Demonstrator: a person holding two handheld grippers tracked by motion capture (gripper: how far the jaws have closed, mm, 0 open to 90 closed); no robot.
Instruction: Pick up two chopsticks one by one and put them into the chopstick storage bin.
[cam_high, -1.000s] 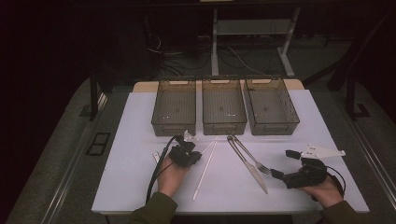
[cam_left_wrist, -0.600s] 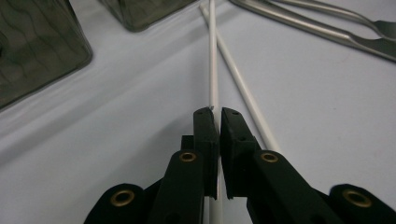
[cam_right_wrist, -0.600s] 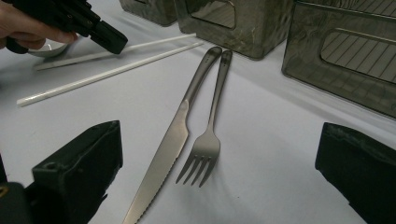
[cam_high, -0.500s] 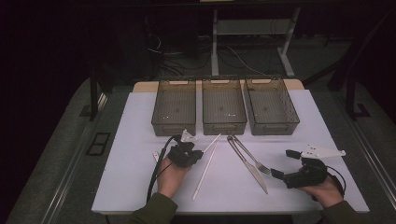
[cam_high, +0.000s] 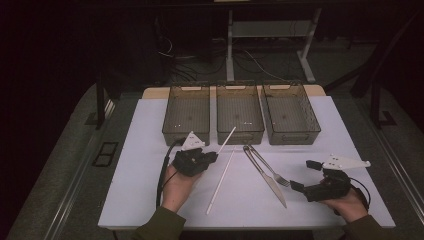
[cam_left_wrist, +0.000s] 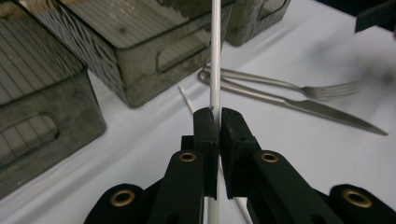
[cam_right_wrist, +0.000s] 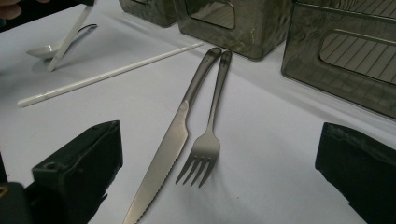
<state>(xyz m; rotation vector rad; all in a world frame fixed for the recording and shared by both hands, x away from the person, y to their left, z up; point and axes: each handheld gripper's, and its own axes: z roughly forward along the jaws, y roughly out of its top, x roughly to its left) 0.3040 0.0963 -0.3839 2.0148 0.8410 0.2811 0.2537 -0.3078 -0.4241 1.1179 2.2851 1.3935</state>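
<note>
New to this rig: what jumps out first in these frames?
The left gripper, near the table's left front, is shut on a thin white stick that slants up toward the middle of three smoky grey bins along the far edge. A second white stick lies flat on the white table. A knife and fork lie side by side just ahead of the open right gripper.

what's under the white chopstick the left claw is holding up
Below the white chopstick clamped in the left claw lies a second white chopstick on the white table. The claw's own body covers part of that second stick in the left gripper view.
</note>
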